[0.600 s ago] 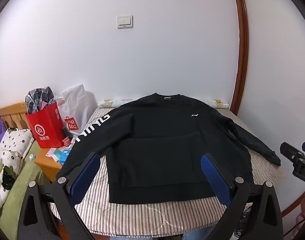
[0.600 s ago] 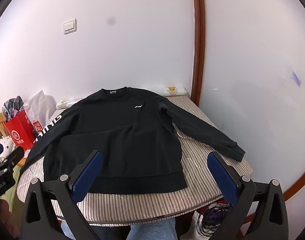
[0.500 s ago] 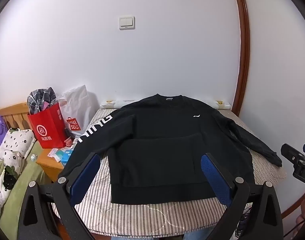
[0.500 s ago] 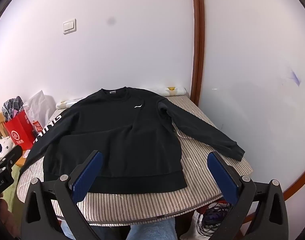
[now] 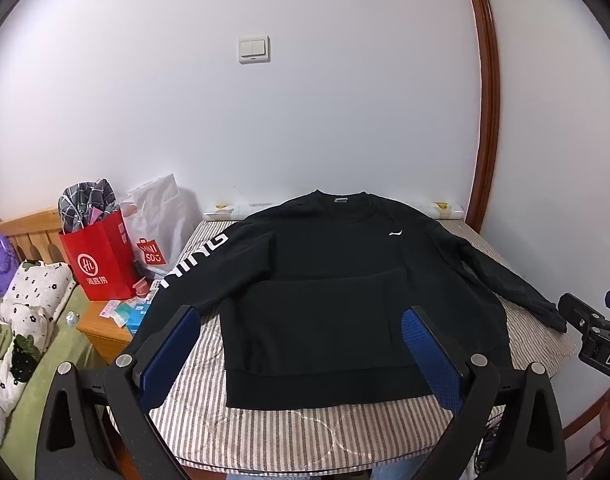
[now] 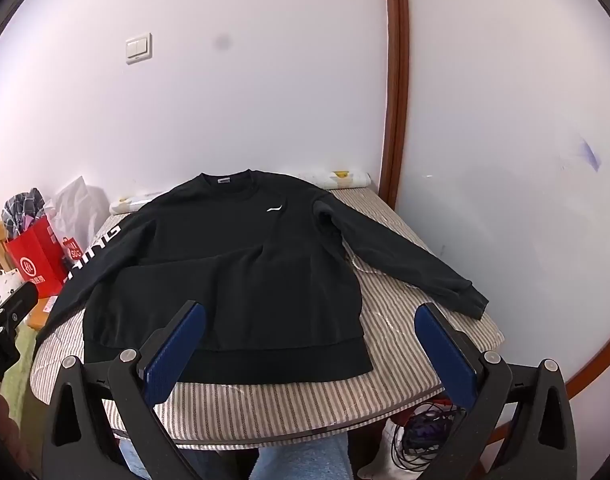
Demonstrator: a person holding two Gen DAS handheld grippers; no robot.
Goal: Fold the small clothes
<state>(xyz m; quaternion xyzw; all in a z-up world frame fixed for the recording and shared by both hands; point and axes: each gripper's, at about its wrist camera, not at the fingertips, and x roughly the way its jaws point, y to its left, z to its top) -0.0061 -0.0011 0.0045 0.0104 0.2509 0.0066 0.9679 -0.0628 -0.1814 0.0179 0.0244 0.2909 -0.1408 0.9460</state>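
A black sweatshirt (image 5: 329,280) (image 6: 233,264) lies flat, front up, on a striped table (image 5: 305,428) (image 6: 401,332), collar toward the wall and both sleeves spread outward. White letters run down its left sleeve (image 5: 193,260); a small white logo (image 6: 273,209) marks the chest. My left gripper (image 5: 301,316) hovers open above the near hem, nothing between its blue pads. The right gripper (image 6: 311,312) is held open over the hem's right half and the bare cloth beside it, also empty. Each gripper shows at the edge of the other's view.
A red paper bag (image 5: 99,258) and a white shopping bag (image 5: 157,228) stand on a low wooden nightstand (image 5: 105,330) left of the table, with a bed (image 5: 21,320) beyond. The wall and a brown door frame (image 6: 393,92) close the back. Cables (image 6: 425,428) lie under the table's right corner.
The left wrist view has shifted slightly, the sweatshirt sitting a little lower and to the right than before. The right view is nearly unchanged. Both grippers stay open.
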